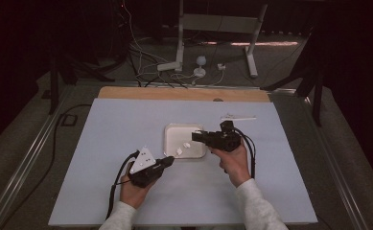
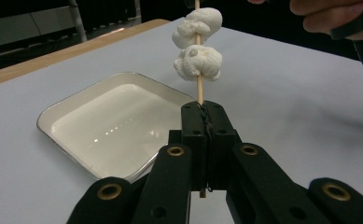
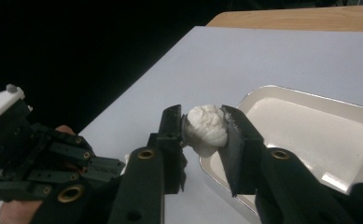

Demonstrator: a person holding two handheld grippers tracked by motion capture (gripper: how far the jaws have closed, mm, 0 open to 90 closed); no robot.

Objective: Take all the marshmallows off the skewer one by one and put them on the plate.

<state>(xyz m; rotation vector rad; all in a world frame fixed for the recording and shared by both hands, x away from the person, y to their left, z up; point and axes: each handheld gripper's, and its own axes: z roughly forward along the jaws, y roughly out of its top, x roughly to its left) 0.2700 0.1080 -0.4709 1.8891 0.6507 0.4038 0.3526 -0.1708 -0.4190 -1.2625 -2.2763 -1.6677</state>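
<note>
Now left claw point(image 2: 202, 112) clamped on skewer point(image 2: 198, 88) with 2 marshmallows point(image 2: 198, 63); right claw point(image 3: 202, 126) gripping marshmallow point(image 3: 207, 128)

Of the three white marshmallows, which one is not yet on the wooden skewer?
The white marshmallow squeezed between the right gripper's jaws. The other two marshmallows sit threaded on the thin wooden skewer, which the left gripper holds upright.

Dark room, grey floor point(image 1: 26, 124), tangled cables point(image 1: 145, 62).

No text, label, brand, number or sign can be read on the tools, the tray or the worktop.
</note>
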